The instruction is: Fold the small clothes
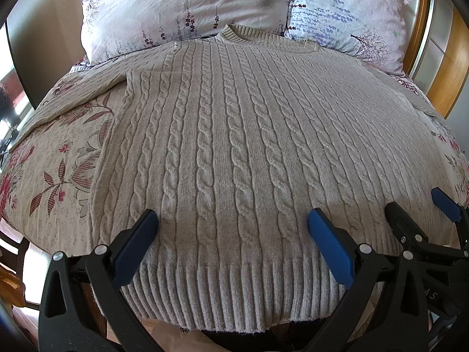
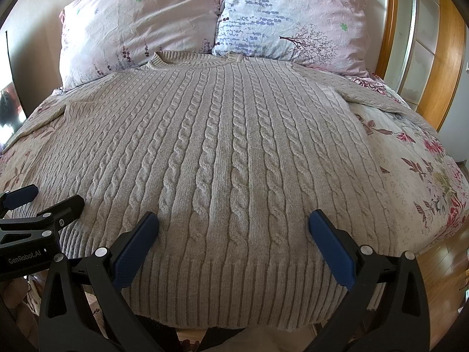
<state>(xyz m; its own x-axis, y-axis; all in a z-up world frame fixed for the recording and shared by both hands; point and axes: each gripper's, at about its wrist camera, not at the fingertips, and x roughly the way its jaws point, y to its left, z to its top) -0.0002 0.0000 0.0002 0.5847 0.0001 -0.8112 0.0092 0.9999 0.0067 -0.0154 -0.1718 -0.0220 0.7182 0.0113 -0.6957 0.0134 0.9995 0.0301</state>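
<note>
The left gripper sits nearest, its black arms and blue ribbed pads spread wide just above the hem of the sweater, gripping nothing. The right gripper is likewise wide apart over the same hem, beside the left one and nearer the bed's right edge.

The sweater lies flat and face up on the bed, spread over most of it. Its ribbed hem hangs at the foot edge and its round ribbed collar reaches the pillows. It is a pale beige-grey knit, thick and soft-looking, with raised twisted cables running from collar to hem, separated by plain knit bands. The hem is a deep band of straight vertical ribs. One sleeve stretches out toward the bed's left edge, the other toward the right edge.

The bed cover is a cream fabric printed with pink and maroon flowers and striped leaves. Two crumpled pillows stand at the head edge: one pink, one pale blue and pink with purple sprigs. A curved wooden headboard rises behind the right corner.
</note>
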